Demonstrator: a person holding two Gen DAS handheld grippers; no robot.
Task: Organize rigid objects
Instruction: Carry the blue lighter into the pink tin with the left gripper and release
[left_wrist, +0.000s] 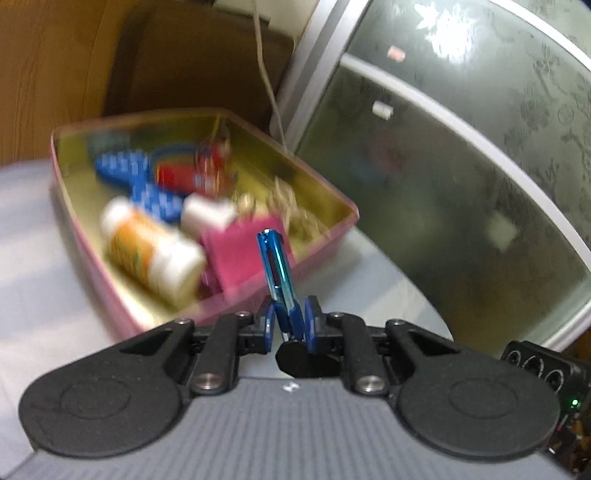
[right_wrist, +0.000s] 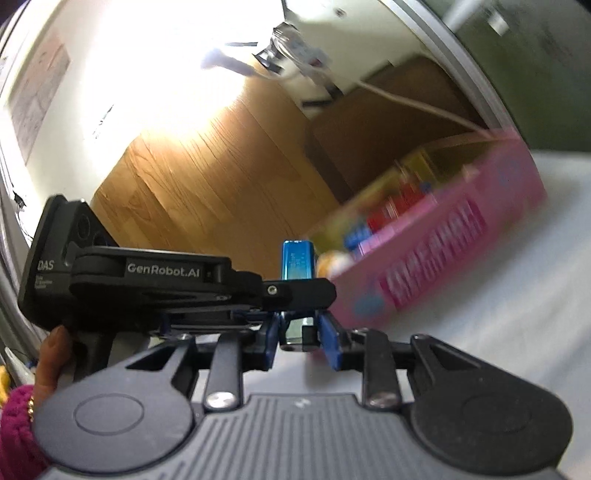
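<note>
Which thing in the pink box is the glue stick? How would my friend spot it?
Find the pink box on the pale table. At its near end lies the glue stick, a fat tube on its side. Only it has an orange middle with white ends; its neighbours are blue, red or pink.

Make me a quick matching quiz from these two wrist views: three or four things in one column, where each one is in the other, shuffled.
1. shiny blue metal clip
2. white bottle with orange label
3. pink tin box
4. grey cable

A. lying inside the box
B. standing on the pale tabletop
C. hanging down behind the box
D. pinched in the left gripper jaws

Pairs: 1-D, 2-A, 3-B, 4-C
</note>
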